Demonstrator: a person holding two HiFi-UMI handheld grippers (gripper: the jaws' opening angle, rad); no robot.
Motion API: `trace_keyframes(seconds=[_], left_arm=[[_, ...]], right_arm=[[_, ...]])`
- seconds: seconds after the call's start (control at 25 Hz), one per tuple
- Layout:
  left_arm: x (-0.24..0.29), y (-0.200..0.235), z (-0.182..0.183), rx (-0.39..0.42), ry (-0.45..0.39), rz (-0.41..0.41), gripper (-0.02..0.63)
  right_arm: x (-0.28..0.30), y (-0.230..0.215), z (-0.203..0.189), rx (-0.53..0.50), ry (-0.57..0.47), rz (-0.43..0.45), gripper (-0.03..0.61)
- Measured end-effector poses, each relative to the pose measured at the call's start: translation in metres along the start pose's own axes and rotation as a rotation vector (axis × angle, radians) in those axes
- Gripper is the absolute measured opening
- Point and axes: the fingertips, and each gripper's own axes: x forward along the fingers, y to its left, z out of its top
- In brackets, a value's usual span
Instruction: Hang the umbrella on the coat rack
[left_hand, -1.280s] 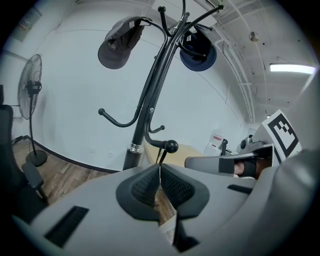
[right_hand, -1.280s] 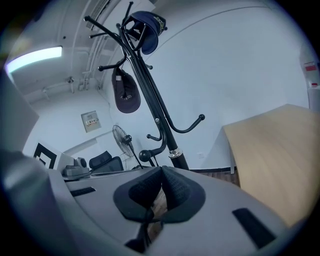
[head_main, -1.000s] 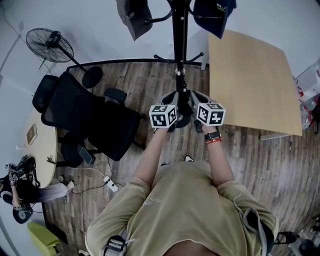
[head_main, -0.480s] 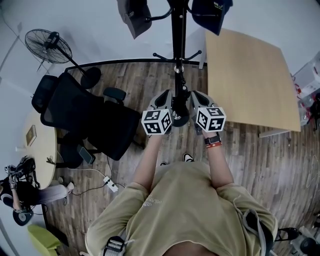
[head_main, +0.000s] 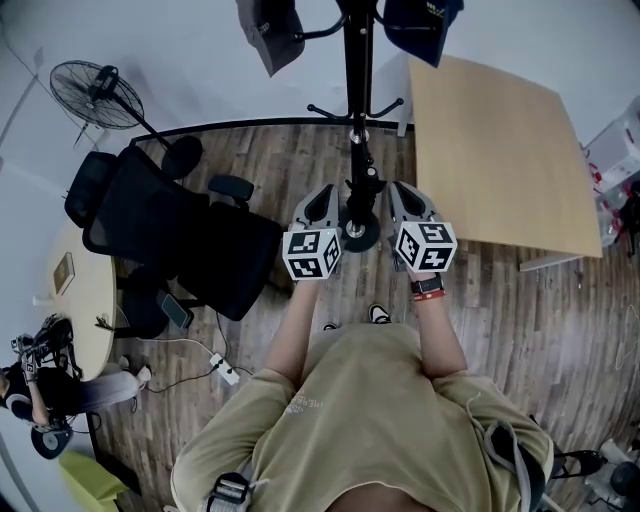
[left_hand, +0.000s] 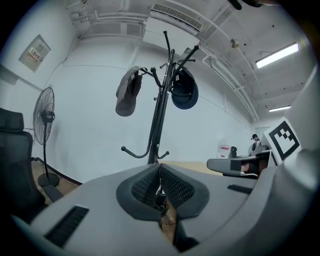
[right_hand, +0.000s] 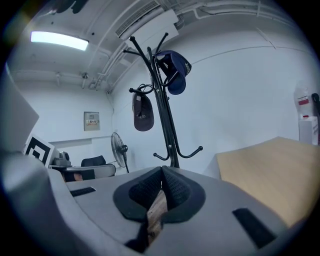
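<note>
Far left by the wall, a standing fan (head_main: 95, 85), black office chair (head_main: 170, 235) nearer, left gripper (head_main: 320, 205) with jaws pressed together on nothing, what looks like the folded umbrella (head_main: 362, 187) hanging low against the coat rack (head_main: 355, 70), right gripper (head_main: 403, 200) likewise closed and empty, wooden table (head_main: 490, 150) right.

Coat rack (head_main: 357, 60) between chair (head_main: 170, 235) left, table (head_main: 495, 160) right; fan (head_main: 97, 90) behind chair.

Black coat rack (head_main: 357, 70), tan table (head_main: 500, 150), brown plank floor (head_main: 260, 160), black chair (head_main: 170, 228).
</note>
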Motion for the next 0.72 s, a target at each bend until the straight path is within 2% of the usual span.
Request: trace_keyframes(seconds=[0.2, 0.72], left_arm=[[-0.013, 0.003, 0.004, 0.042, -0.041, 0.028, 0.023], [-0.010, -0.005, 0.003, 0.077, -0.052, 0.018, 0.023]], right_arm=[[-0.010, 0.003, 0.004, -0.049, -0.049, -0.048, 0.015], [-0.012, 0.005, 0.004, -0.063, -0.059, -0.038, 0.015]])
